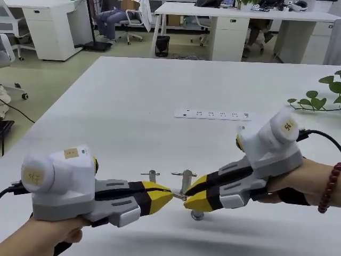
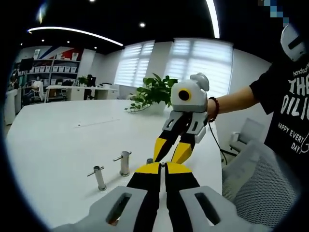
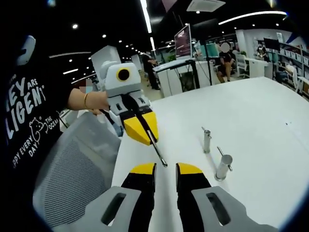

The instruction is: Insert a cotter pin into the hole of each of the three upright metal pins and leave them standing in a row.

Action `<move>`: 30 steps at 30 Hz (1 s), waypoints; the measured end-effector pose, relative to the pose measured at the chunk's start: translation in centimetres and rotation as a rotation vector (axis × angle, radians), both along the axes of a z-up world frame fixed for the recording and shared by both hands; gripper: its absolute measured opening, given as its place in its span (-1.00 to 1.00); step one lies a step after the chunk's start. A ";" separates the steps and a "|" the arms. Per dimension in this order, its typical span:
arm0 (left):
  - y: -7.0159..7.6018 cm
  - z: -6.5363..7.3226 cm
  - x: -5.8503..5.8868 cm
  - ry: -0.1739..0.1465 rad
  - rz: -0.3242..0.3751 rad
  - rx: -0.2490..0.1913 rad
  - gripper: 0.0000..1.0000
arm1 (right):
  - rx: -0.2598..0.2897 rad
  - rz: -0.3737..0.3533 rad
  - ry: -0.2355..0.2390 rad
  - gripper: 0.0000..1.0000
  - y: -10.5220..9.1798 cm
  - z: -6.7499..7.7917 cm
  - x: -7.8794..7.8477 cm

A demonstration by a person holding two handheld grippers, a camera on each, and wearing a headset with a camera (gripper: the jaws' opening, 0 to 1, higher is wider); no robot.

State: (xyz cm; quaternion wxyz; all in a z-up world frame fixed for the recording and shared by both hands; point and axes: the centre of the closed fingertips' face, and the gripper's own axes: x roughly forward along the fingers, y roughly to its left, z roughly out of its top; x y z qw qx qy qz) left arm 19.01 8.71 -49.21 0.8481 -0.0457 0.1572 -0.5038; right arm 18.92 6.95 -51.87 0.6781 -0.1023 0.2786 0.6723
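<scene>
Above the white table [image 1: 133,96], the left gripper [image 1: 169,196] is clamped on a cotter pin [image 3: 157,147], its tip just beside the right gripper [image 1: 186,196], whose jaws stand apart over a metal pin [image 1: 197,215].

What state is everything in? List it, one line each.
Left yellow-tipped gripper: shut on thin metal cotter pin.
Right yellow-tipped gripper: open.
Leftmost upright metal pin: standing, already pinned.
Middle upright metal pin: standing, already pinned.
Nearest upright metal pin: standing, mostly hidden.
</scene>
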 end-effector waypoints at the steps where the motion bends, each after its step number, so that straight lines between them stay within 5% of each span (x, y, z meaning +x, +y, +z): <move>1: 0.0 0.0 0.0 0.000 -0.002 -0.001 -1.00 | 0.002 0.003 0.002 -0.79 0.1 0.0 -0.1; 17: -0.3 0.5 -0.7 0.021 -0.019 -0.045 -1.00 | 0.009 0.060 -0.037 -0.97 0.6 0.6 -1.1; 25: -0.4 0.3 -0.8 0.034 -0.017 -0.041 -1.00 | -0.034 0.122 -0.102 -1.00 0.4 0.5 -1.4; 27: -0.4 0.3 -0.8 0.046 -0.010 -0.044 -1.00 | -0.060 0.152 -0.152 -1.00 0.3 0.4 -1.4; 30: -0.6 0.2 -0.6 0.036 0.005 -0.043 -0.99 | -0.082 0.167 -0.150 -1.00 0.3 0.2 -1.8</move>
